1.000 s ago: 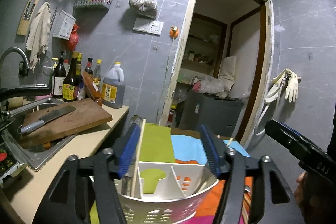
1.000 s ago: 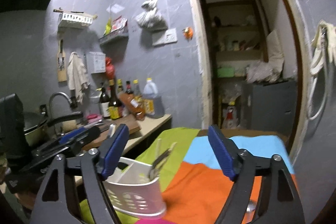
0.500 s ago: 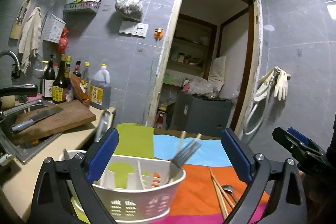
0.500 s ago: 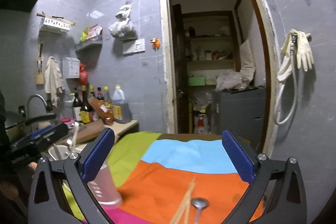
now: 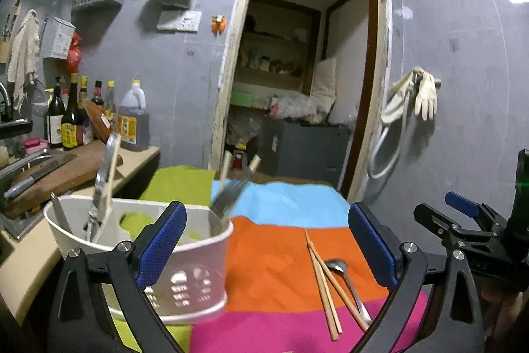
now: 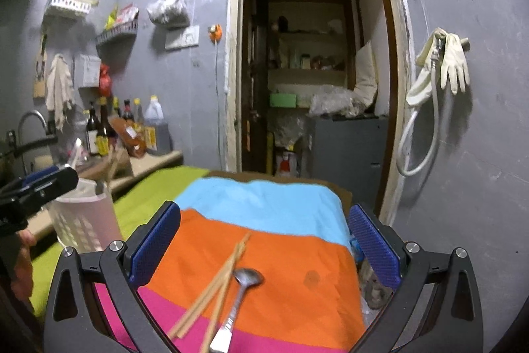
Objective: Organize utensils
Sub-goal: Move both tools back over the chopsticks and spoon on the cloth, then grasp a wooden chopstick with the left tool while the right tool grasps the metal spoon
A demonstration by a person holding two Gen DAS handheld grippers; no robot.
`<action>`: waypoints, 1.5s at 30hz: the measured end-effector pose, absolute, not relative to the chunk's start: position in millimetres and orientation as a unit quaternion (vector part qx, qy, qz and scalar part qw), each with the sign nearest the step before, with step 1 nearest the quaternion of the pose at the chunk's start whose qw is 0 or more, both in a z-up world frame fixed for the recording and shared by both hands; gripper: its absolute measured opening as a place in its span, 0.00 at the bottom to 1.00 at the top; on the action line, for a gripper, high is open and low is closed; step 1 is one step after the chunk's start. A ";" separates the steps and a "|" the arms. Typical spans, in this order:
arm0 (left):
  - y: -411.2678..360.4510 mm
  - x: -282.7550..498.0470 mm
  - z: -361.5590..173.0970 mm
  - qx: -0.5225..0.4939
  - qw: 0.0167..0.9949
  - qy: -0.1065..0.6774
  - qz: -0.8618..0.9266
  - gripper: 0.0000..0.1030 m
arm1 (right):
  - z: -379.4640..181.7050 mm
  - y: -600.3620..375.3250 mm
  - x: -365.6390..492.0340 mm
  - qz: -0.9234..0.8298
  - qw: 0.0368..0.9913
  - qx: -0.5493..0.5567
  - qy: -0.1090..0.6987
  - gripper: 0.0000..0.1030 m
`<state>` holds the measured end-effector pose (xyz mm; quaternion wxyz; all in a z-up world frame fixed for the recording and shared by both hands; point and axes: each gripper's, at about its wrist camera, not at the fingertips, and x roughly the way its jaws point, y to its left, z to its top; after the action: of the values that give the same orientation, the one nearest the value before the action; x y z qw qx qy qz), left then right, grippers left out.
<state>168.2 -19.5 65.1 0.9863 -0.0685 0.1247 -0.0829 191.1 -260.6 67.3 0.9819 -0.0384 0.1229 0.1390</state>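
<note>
I judge I'm between picks: both claws, left claw [image 5: 264,240] and right claw [image 6: 264,245], stand wide and empty. The chopsticks [image 6: 215,285] and spoon [image 6: 238,296] lie touching on the bench cloth [image 6: 297,270], the holder [image 5: 139,250] off left. Next I'd drop the right claw over the chopsticks; the cloth's right edge is close, with open room ahead.

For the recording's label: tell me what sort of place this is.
Most likely a small home kitchen. A counter holds a row of sauce bottles and a cutting board with a cleaver beside a sink, and a white utensil caddy stands on a colourful cloth-covered table.
</note>
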 end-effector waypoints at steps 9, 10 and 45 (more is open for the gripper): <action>-50.8 176.4 41.0 -0.042 0.975 0.191 -0.110 0.93 | 44.3 -280.1 208.8 0.147 0.970 -0.040 0.189 1.00; -52.7 177.6 37.9 -0.039 0.973 0.196 -0.113 0.93 | 42.0 -281.6 210.9 0.149 0.968 -0.039 0.197 1.00; -99.5 292.8 -47.8 0.048 0.890 0.419 -0.171 0.34 | -22.1 -261.7 290.1 0.243 0.890 -0.037 0.384 0.55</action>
<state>292.8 -99.5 -47.8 0.8904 0.0478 0.4190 -0.1713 290.1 -261.7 -22.1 0.8899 -0.0368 0.3844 0.2428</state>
